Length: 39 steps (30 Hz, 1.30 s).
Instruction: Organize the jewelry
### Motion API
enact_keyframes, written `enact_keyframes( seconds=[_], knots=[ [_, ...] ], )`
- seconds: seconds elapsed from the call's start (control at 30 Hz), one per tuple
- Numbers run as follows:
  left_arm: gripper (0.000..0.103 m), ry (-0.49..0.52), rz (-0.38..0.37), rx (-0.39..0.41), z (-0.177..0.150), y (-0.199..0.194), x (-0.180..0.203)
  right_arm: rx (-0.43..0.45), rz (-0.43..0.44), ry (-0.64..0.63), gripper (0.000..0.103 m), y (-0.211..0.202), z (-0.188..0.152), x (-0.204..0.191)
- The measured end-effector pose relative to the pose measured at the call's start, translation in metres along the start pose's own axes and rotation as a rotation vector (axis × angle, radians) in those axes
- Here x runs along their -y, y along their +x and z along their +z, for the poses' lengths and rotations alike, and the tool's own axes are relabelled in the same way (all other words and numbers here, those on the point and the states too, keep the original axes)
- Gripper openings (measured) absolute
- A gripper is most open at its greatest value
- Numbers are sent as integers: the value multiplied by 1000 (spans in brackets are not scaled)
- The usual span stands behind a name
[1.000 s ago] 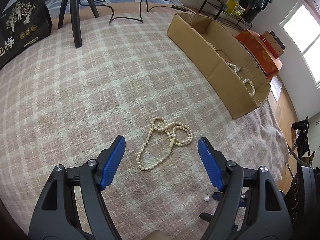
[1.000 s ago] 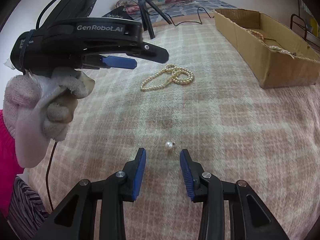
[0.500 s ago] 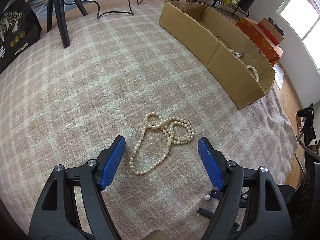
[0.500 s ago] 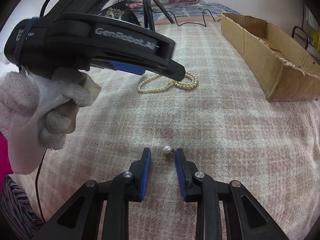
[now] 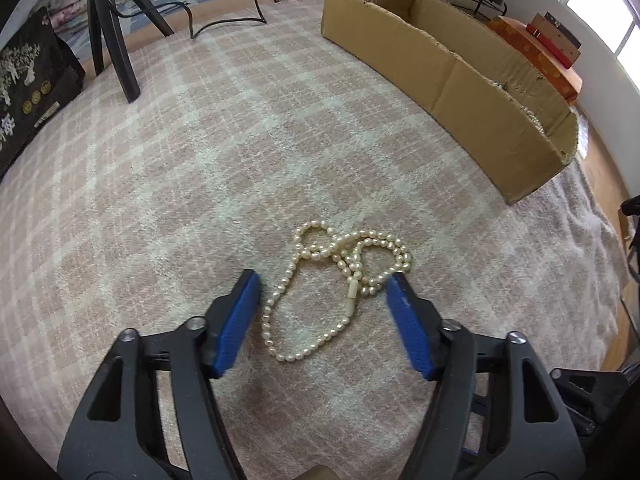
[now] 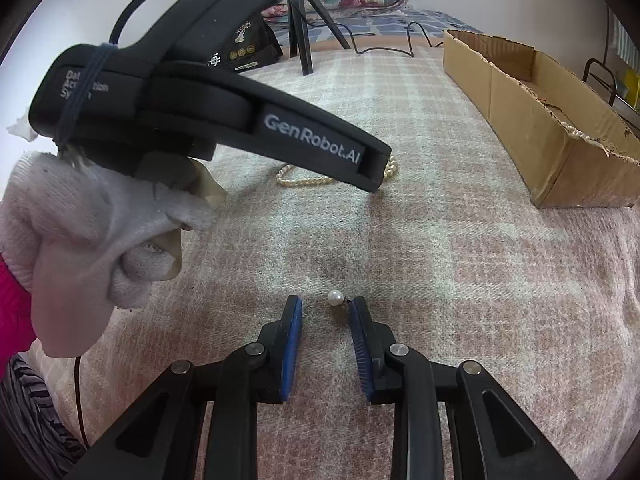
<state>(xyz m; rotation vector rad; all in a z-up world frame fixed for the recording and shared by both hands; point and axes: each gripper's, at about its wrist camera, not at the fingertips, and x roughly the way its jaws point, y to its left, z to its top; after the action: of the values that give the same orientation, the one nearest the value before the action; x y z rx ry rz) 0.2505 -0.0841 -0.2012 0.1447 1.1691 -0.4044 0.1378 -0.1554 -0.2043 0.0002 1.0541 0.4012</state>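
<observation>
Left wrist view: left gripper [image 5: 326, 282] lowering, jaws narrowing around one pearl necklace [image 5: 336, 284], unclenched. Right gripper [image 6: 326, 308] narrowed, unclenched, flanking one loose pearl [image 6: 335, 297] near necklace. One cardboard box [image 5: 460, 80] beyond necklace.

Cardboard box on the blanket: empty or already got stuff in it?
Not empty. The open brown cardboard box already holds a white bead strand near its torn end; the rest of its floor is hidden behind its wall.

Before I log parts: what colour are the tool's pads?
Blue pads, clearest in the left wrist view.
</observation>
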Motion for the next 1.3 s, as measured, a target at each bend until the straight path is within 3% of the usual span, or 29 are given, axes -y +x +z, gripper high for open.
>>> enact_keyframes(
  seconds=[0.03,0.2,0.3,0.7,0.83,0.97,1.3],
  knots=[
    [57,0,6,4,0,0,-1,2,-4,0,25,0,0,-1],
    [23,-37,12,15,4,-2,-12,12,-31,-12,26,-2,2,-4],
    [12,-61,3,13,5,-2,-19,17,-37,-16,26,-3,3,-4],
    [8,-65,2,20,4,-7,-19,34,-128,-77,26,-3,3,-7],
    [8,-63,4,20,4,-6,-20,31,-114,-73,25,1,5,-3],
    [7,-63,6,22,4,-6,-19,30,-111,-101,17,2,5,-6],
    [2,-78,-5,32,3,-14,-21,43,-89,-97,17,-5,1,-8]
  ],
)
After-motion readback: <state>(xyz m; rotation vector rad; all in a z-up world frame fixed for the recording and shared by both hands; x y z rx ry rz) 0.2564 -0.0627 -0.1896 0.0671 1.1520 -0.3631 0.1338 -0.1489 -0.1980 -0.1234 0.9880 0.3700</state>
